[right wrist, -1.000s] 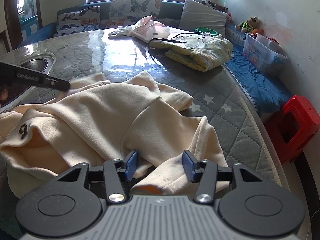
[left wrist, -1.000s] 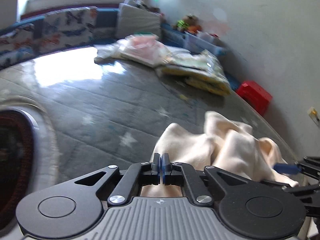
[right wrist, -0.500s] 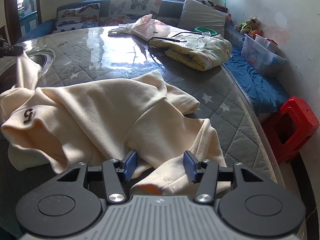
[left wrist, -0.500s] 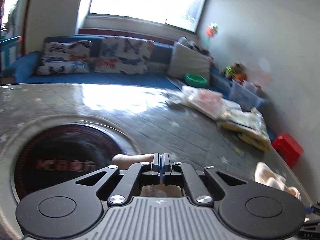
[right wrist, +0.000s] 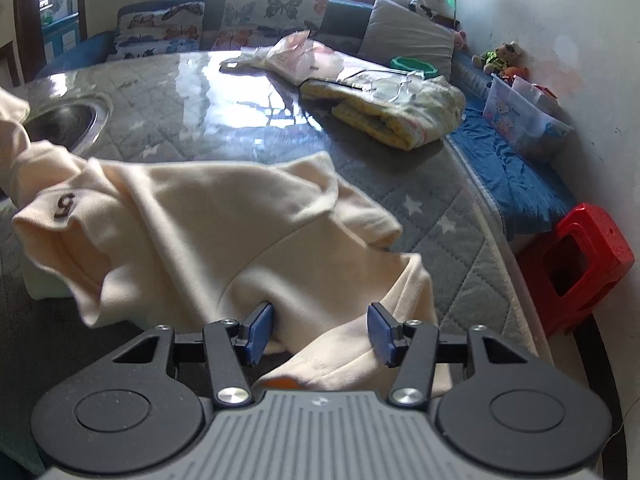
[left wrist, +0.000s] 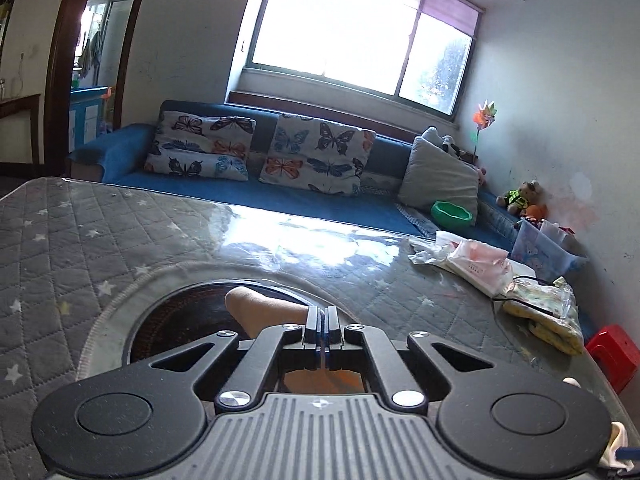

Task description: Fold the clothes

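Grey quilted star-print tabletop (right wrist: 452,240) carries my cream fleece sweatshirt (right wrist: 208,224): left gripper (left wrist: 321,320) pinches its sleeve to stretch it, right gripper (right wrist: 322,334) half-open straddling the hem.

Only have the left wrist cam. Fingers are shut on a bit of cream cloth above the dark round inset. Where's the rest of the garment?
Observer: The right wrist view has it. The cream sweatshirt is spread on the quilted table, with one end lifted toward the left edge of the frame.
Operator: Right fingers on it?
Observer: The right gripper has its fingers apart. A fold of the hem lies between them, with no clear pinch.
Operator: Any marking to orient it?
Observer: There's a dark number 5 on the cloth near the lifted end.
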